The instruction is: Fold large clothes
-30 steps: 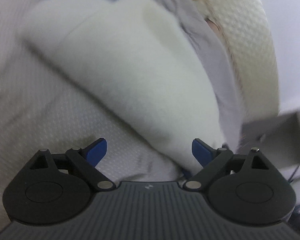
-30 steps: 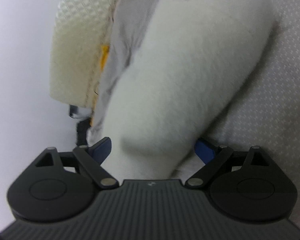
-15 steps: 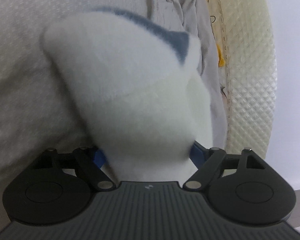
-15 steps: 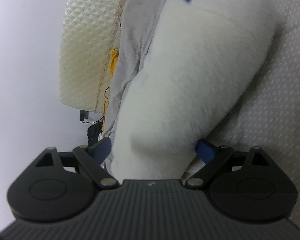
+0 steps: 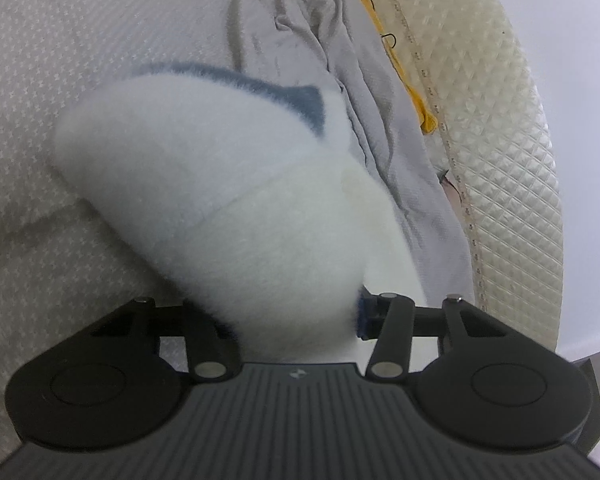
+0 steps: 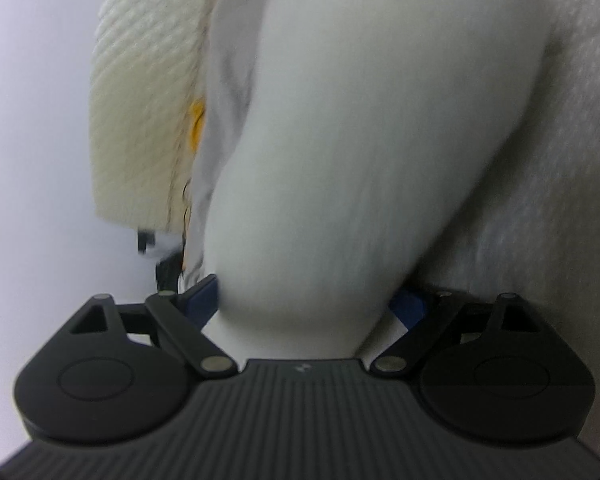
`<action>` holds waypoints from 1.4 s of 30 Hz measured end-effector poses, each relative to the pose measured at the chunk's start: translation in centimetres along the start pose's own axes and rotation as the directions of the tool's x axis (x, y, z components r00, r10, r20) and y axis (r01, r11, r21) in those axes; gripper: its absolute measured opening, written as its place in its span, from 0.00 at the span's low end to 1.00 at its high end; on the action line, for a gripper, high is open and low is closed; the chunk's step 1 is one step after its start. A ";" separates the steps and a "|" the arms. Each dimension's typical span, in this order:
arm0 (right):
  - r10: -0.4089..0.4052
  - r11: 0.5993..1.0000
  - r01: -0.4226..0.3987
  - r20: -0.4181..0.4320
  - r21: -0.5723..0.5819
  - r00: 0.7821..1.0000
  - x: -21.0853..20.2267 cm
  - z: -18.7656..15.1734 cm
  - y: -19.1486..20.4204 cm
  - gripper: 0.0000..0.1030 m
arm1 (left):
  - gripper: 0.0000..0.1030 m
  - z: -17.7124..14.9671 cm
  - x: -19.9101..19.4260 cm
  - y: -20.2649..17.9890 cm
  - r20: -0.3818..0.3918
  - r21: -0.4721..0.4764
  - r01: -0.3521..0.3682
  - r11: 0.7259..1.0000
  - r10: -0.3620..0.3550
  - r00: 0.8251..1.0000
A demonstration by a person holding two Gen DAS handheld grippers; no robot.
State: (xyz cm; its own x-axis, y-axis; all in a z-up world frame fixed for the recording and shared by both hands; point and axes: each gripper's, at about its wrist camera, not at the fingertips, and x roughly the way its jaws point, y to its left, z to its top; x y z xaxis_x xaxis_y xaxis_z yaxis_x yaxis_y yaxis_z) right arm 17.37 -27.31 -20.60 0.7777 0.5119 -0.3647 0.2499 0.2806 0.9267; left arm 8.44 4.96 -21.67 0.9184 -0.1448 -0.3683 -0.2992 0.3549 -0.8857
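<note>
I have both grippers clamped on one fluffy white garment (image 5: pixel 236 208), which drapes away over the grey textured bed sheet (image 5: pixel 60 60). My left gripper (image 5: pixel 296 312) pinches a thick cream-white bunch of it between its blue pads, a blue-grey patch (image 5: pixel 300 100) showing at the far end. My right gripper (image 6: pixel 308 300) likewise grips a fold of the same garment (image 6: pixel 380 140), this view blurred. A quilted cream mattress (image 5: pixel 500 140) lies along the right in the left view, a yellow tag (image 5: pixel 424 116) at its seam.
</note>
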 end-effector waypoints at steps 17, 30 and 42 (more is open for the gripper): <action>-0.036 0.985 0.051 0.095 -0.163 0.995 -0.4 1.6 2.2 0.60 | 0.50 0.6 -0.7 -1.7 0.020 0.078 0.055 0.995 -0.057 0.998; 0.070 0.935 -0.033 0.090 -0.354 0.994 -6.6 -0.5 7.2 0.56 | 0.50 0.4 -8.0 -3.2 -0.006 0.153 0.175 0.973 -0.177 0.984; 0.173 0.898 -0.080 0.180 -0.432 0.968 -13.3 3.0 11.8 0.56 | 0.50 -1.1 -7.8 -12.6 -0.101 0.283 0.303 0.910 -0.286 0.953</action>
State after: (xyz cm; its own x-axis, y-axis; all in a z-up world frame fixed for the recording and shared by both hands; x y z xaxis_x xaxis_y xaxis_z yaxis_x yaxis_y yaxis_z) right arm 11.74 -33.21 -4.56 0.9003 0.3980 -0.1764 -0.0873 0.5620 0.8225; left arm 4.76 0.63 -7.89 0.9345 -0.3330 -0.1259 0.0796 0.5402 -0.8377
